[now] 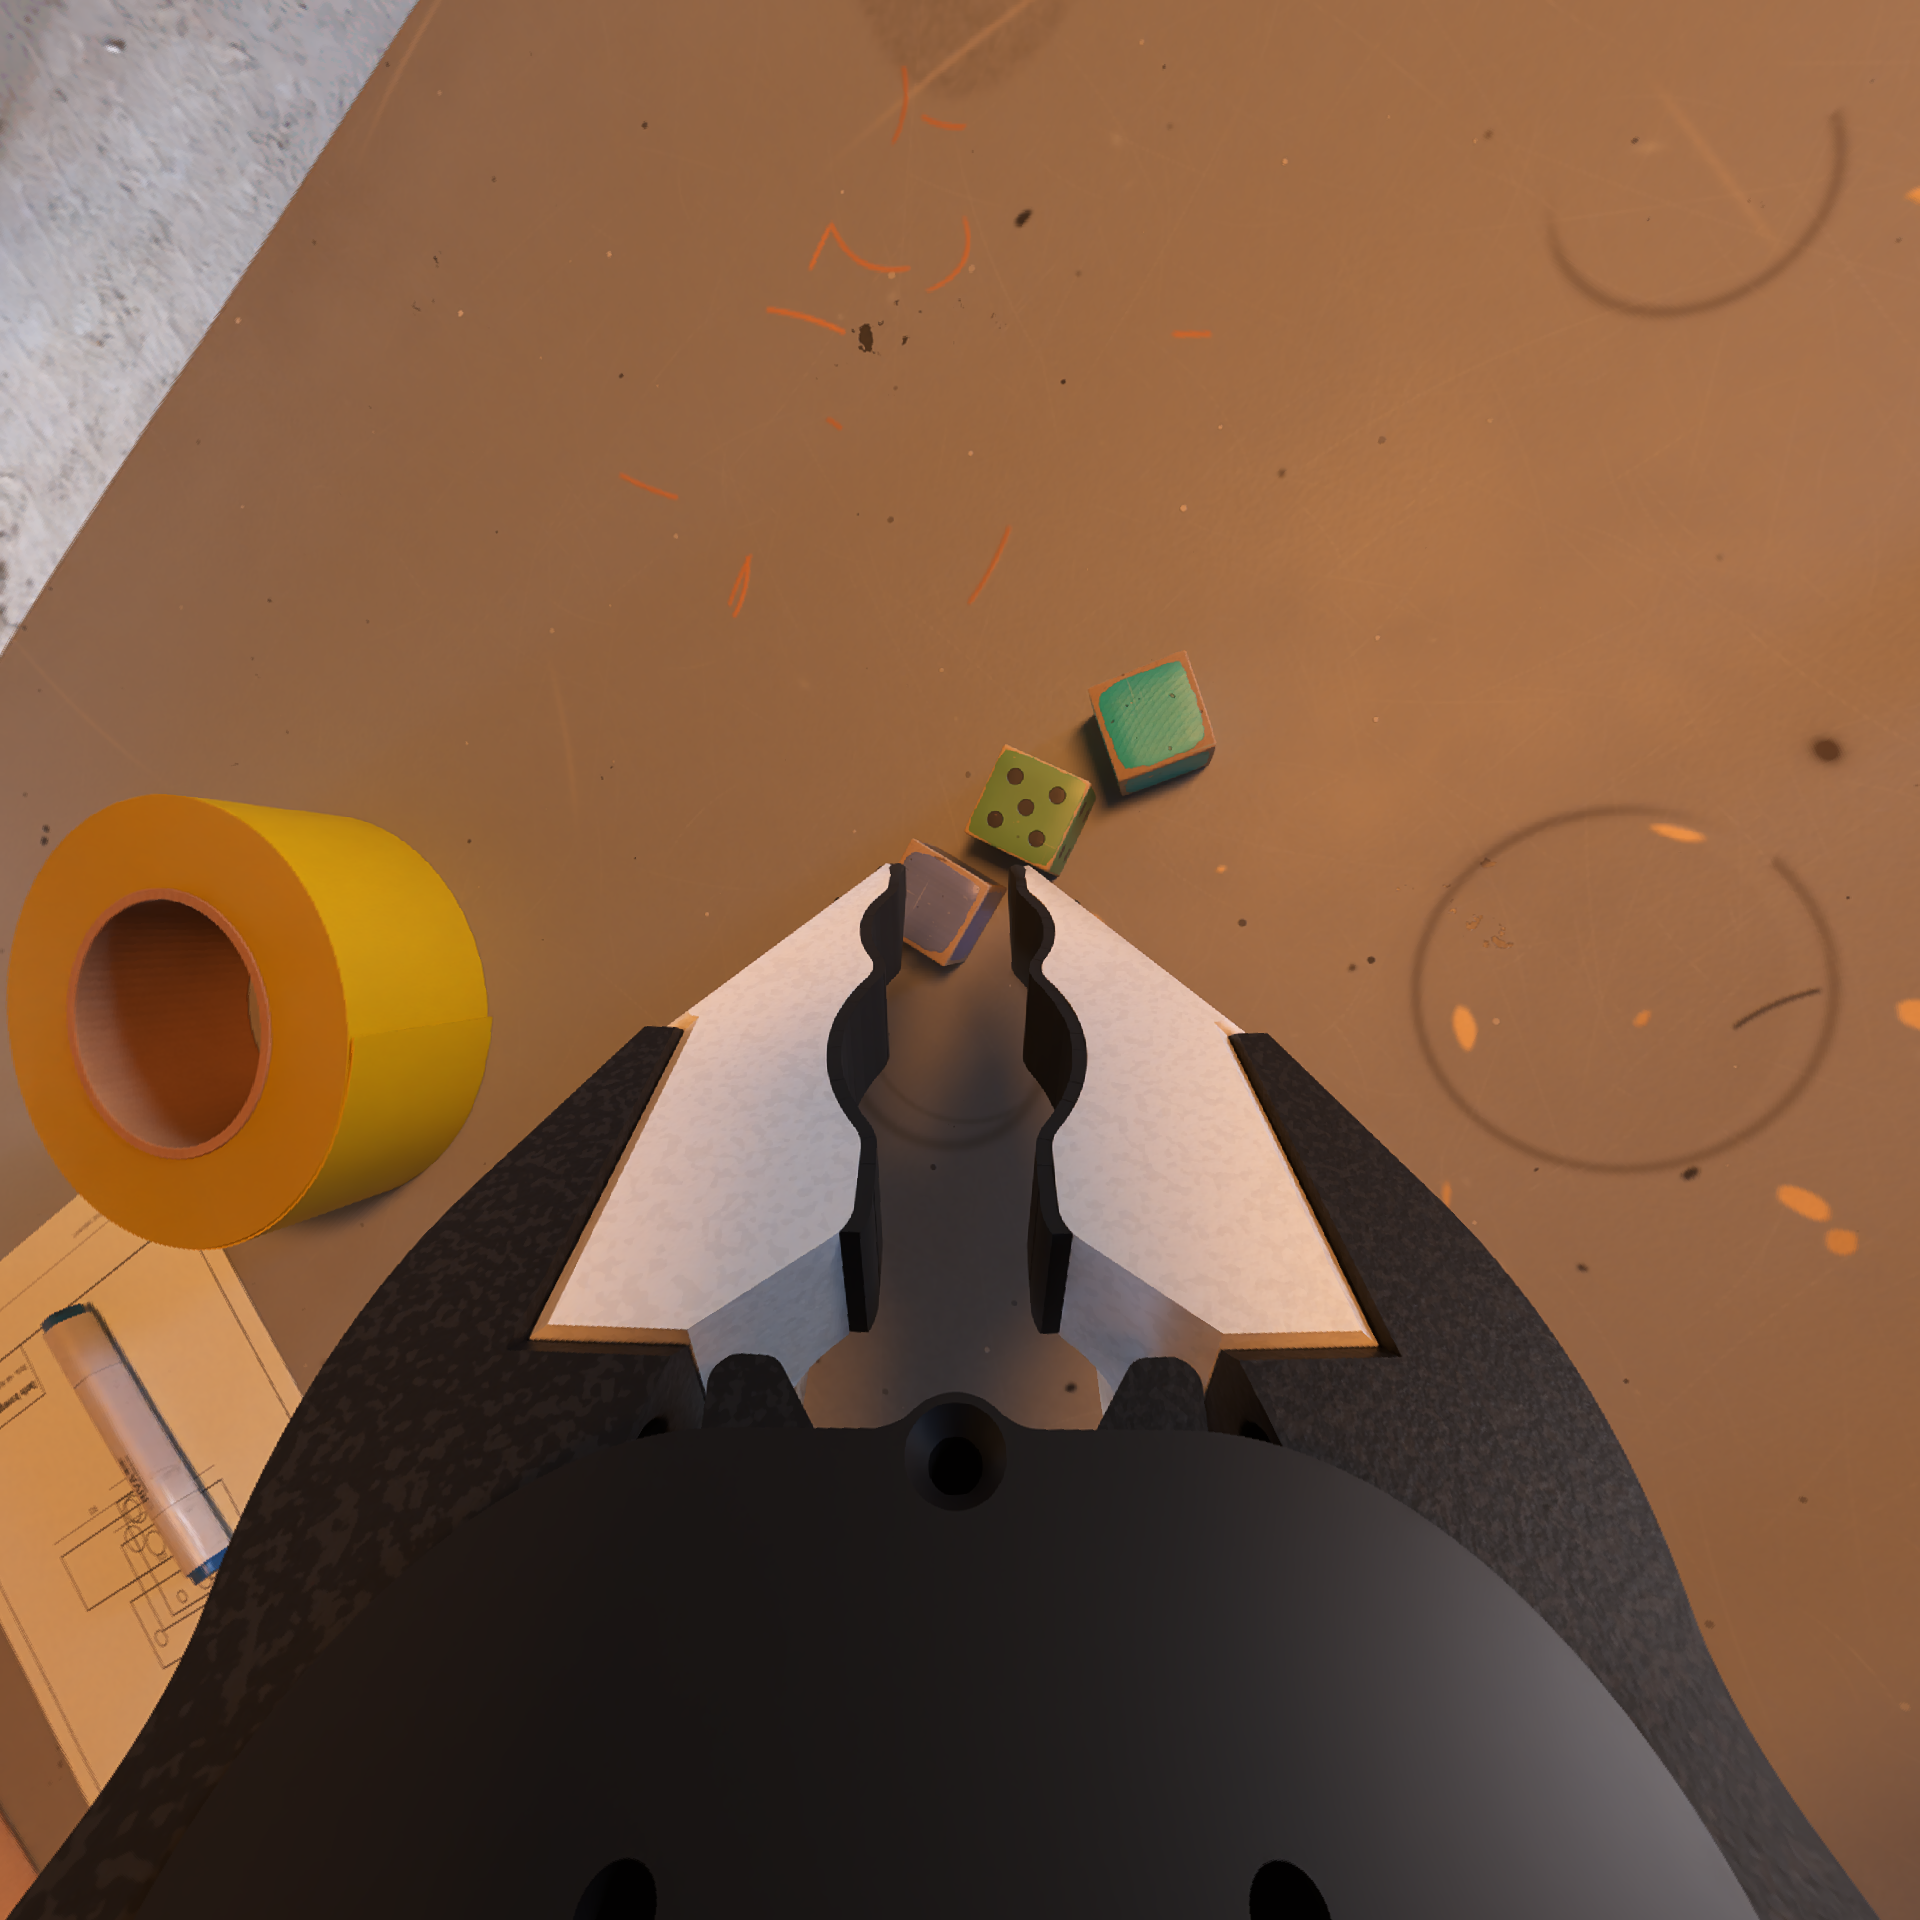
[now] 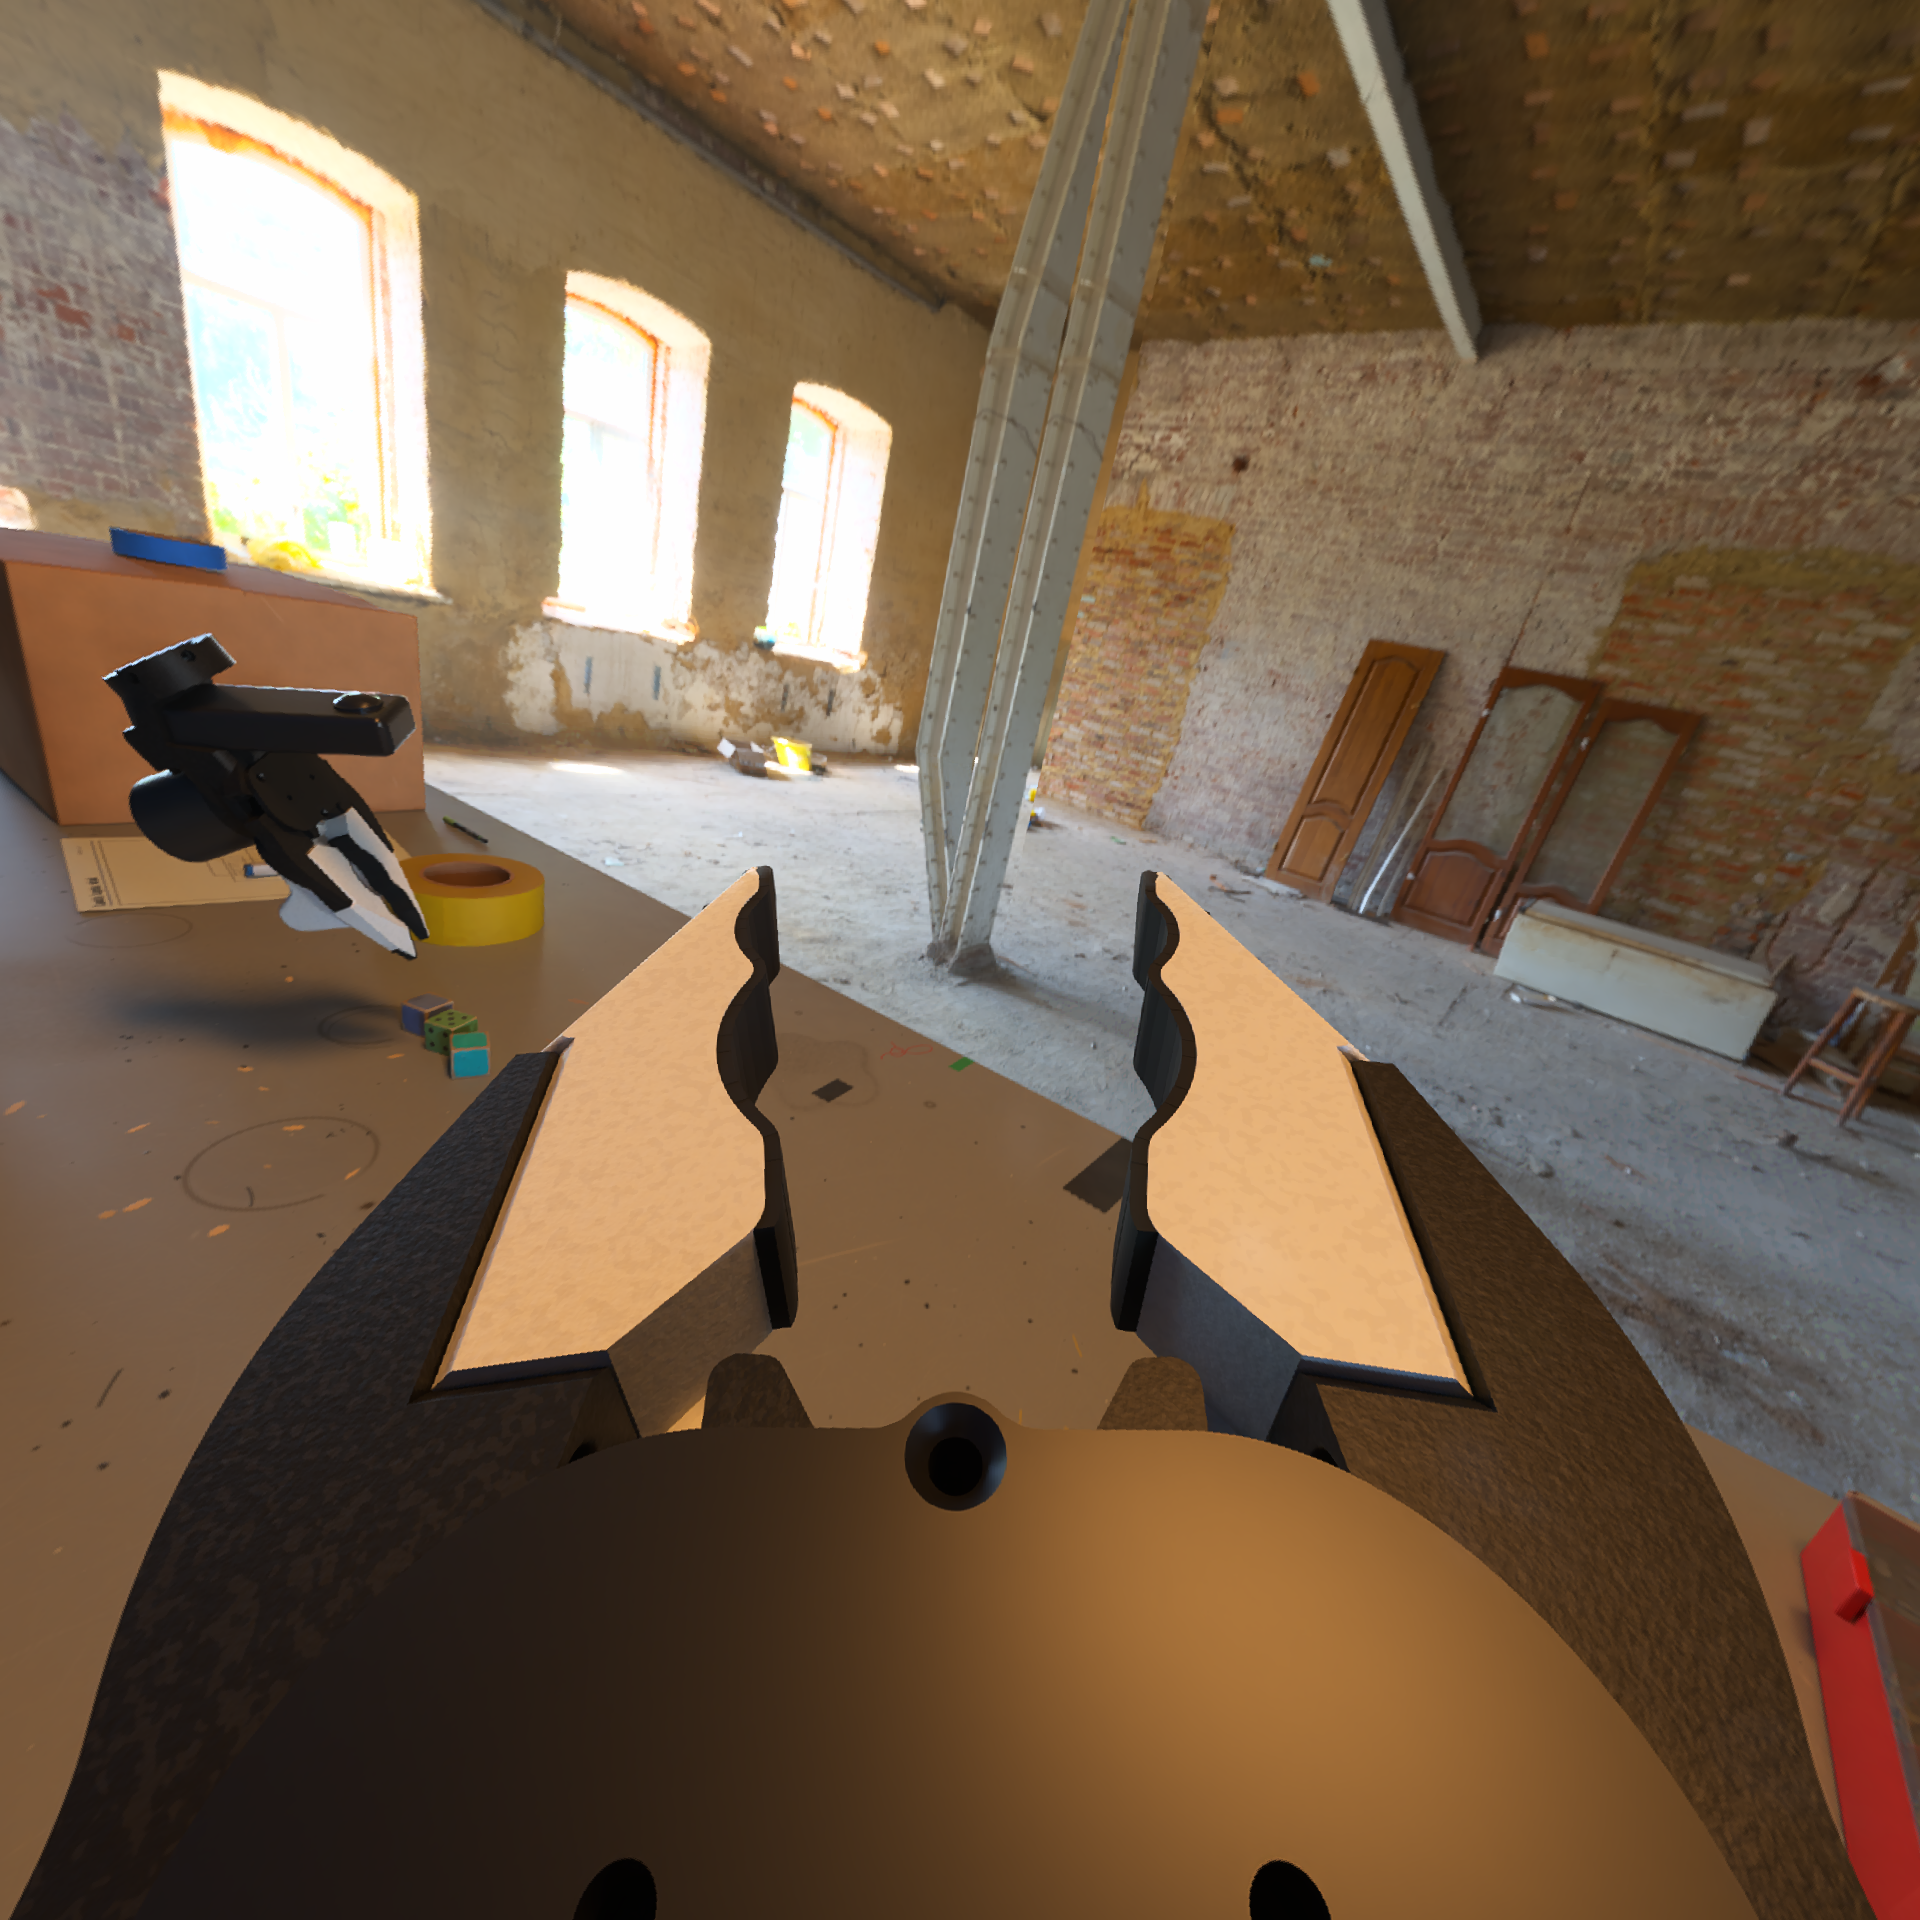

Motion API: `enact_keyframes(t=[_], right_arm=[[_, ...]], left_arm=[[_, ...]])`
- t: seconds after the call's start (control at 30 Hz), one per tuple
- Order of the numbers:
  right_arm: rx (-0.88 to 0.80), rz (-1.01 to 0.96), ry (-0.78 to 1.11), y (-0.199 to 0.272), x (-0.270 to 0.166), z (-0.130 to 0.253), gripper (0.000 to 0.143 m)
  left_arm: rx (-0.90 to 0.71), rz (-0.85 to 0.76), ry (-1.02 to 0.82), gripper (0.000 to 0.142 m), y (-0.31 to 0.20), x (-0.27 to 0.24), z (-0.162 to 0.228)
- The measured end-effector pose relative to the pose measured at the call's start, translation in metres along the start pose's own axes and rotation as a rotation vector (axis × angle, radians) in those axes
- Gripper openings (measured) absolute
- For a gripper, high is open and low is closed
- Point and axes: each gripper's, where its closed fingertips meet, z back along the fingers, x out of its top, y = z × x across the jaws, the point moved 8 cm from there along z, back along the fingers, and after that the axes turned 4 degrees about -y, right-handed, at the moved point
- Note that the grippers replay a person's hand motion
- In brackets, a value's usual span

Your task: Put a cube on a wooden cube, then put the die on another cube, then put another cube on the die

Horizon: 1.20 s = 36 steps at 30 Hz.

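Observation:
Three small blocks lie in a diagonal row on the brown table [image 1: 1351,468]: a wooden cube with a grey-purple top [image 1: 940,902], a green die [image 1: 1027,808] showing five dots, and a wooden cube with a teal top [image 1: 1153,719]. My left gripper [image 1: 956,878] hovers above the grey-purple cube, jaws a narrow gap apart and empty. The right wrist view shows the left gripper [image 2: 400,940] clear above the row of grey-purple cube [image 2: 426,1013], die [image 2: 450,1031] and teal cube [image 2: 470,1055]. My right gripper [image 2: 956,883] is wide open and empty, well to the right of them.
A yellow tape roll [image 1: 249,1018] lies left of the left gripper, with a printed sheet [image 1: 94,1507] and a marker [image 1: 135,1444] beside it. A cardboard box [image 2: 208,675] stands at the far left. A red object [image 2: 1860,1704] sits at the right. The table edge runs diagonally at the upper left.

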Motion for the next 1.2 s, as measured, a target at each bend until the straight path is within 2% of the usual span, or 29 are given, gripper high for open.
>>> enact_keyframes(t=[0.07,0.17,0.37,0.57,0.7,0.9,1.07,1.2], right_arm=[[-0.005,0.007,-0.033,0.000,-0.001,0.001,0.070],[-0.006,-0.017,-0.030,-0.004,-0.003,0.003,0.067],[0.004,-0.037,-0.020,-0.008,-0.007,0.004,0.061],[0.023,-0.044,0.013,-0.008,-0.011,0.003,0.061],[0.043,-0.045,0.035,-0.006,-0.015,-0.001,0.061],[0.079,-0.047,0.053,-0.002,-0.017,-0.006,0.061],[0.083,-0.067,0.071,-0.004,-0.021,-0.008,0.060],[0.091,-0.090,0.083,-0.006,-0.025,-0.010,0.060]], left_arm=[[-0.005,-0.006,0.004,0.018,-0.001,0.000,-0.001],[-0.037,0.004,0.020,0.001,-0.002,-0.001,-0.005],[-0.014,-0.017,0.030,0.000,0.007,0.001,-0.008],[-0.054,-0.115,0.124,0.018,0.012,-0.003,-0.021],[-0.092,-0.259,0.244,0.024,0.009,-0.007,-0.031],[-0.113,-0.488,0.405,0.042,0.009,-0.016,-0.045],[-0.114,-0.524,0.446,0.043,0.009,-0.017,-0.061],[-0.154,-0.504,0.419,0.032,0.008,-0.015,-0.064]])
